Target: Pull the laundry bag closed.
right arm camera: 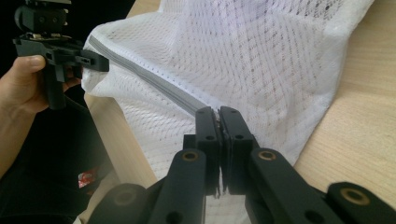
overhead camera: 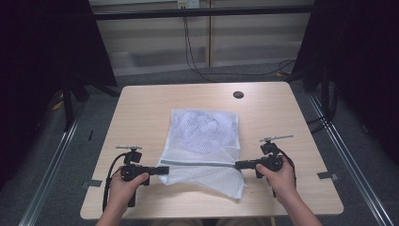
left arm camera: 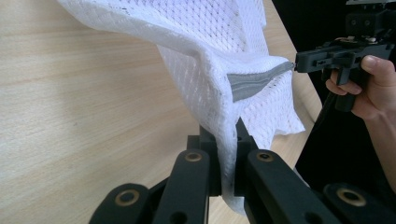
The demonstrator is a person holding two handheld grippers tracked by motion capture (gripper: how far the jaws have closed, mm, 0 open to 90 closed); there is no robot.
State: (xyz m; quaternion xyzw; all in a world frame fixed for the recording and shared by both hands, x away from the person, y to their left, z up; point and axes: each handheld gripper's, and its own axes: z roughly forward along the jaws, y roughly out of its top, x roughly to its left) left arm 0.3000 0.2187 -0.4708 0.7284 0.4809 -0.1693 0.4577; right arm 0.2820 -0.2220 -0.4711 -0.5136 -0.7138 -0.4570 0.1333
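Mesh bag (overhead camera: 202, 141) near table's (overhead camera: 141, 113) grommet (overhead camera: 238, 94)

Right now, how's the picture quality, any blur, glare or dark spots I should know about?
High view: soft overall, the mesh bag evenly lit, both sides of the room nearly black. Left gripper view: the mesh is crisp, pale glare on the table. Right gripper view: the zipper is sharp, the lower left corner dark and blurred.

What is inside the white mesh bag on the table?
Through the mesh bag, crumpled pale fabric shows faintly. What kind of item it is cannot be told; the mesh blurs it.
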